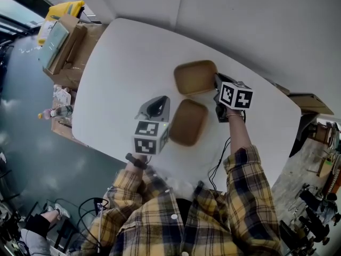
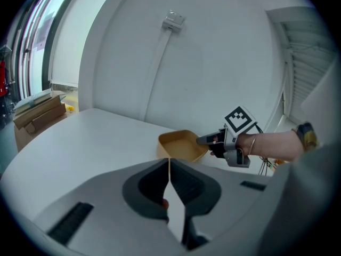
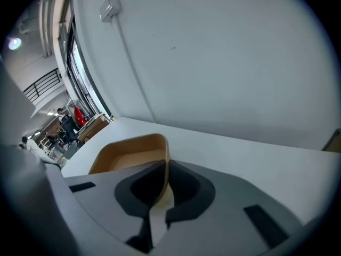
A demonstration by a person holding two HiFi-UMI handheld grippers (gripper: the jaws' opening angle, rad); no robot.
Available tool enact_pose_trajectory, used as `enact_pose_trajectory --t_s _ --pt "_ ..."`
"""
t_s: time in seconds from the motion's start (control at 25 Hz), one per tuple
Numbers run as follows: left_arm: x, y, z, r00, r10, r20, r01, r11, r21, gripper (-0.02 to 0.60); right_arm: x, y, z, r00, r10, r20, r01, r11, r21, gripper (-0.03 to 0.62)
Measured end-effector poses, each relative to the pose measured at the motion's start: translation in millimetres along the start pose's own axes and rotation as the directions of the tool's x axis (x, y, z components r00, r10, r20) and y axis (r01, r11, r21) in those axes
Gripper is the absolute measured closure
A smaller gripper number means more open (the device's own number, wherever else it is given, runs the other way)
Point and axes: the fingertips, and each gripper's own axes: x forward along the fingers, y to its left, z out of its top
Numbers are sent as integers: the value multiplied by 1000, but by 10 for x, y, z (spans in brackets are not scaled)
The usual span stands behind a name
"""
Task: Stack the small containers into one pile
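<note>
In the head view's centre, left gripper (image 1: 165,110) pinches the lower tub's (image 1: 188,122) left rim; right gripper (image 1: 217,82) clamps the upper tub's (image 1: 195,77) right rim

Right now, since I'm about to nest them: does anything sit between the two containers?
Nothing visible. The far container, pinched at its rim by the right gripper, and the near container, pinched by the left gripper, lie side by side on the table.

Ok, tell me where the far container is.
Head view: the far container sits on the table just beyond the near container, right gripper clamped on its right rim.
</note>
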Motion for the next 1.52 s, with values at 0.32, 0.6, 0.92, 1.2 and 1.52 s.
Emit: enact_pose_trajectory --t_s 0.32,0.6,0.92,1.2,1.52 --pt "-73 -33 36 1000 -15 -3 15 1000 20 558 -348 45 331 995 21 96 -22 1000 11 568" --pt "-177 -11 54 1000 -13 15 12 1000 18 558 -785 394 329 984 148 96 -137 984 -110 568" --pt "-320 -79 -68 1000 -25 -6 25 999 42 558 -1076 788 -218 965 260 -20 -254 923 -289 568" --pt "-427 -209 -255 998 -48 -33 50 997 64 558 -1112 931 -573 945 298 -138 -328 856 -400 568" --pt "-472 -310 -355 997 -55 -45 58 995 76 558 -1011 1069 -604 909 346 -233 -417 738 -531 568"
